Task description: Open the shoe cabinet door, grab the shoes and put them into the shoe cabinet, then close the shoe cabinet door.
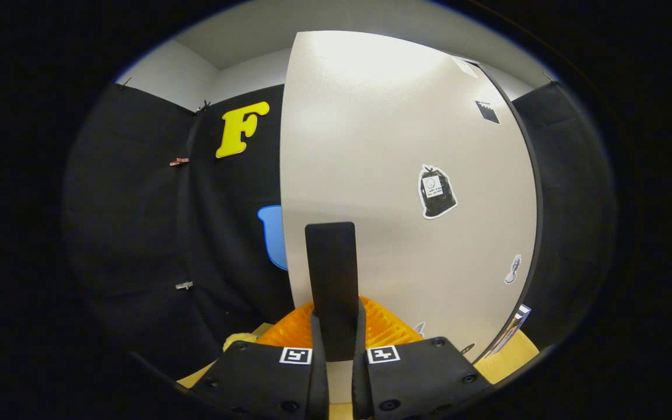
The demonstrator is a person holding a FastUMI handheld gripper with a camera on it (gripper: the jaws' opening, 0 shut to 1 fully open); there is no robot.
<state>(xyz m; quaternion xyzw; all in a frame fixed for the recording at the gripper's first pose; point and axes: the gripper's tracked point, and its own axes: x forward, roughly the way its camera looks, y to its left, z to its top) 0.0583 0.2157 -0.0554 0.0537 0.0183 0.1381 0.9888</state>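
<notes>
The shoe cabinet door was judged to be a stiff, light panel that would swing on its hinge rather than flex, and the dark upright handle on its face was taken as the right place to hold it, since the smooth front offered no other purchase and would likely be slippery. The handle was seen standing between the fingers of the gripper, which were drawn in close on either side of it and appeared to be clamped on it (contact of both fingers was judged probable, not certain). The door was seen just ahead of the fingers, pale and matt, edged in black on its far side, with several small stickers stuck to it. An orange ribbed object was glimpsed low behind the handle; what it was could not be told
</notes>
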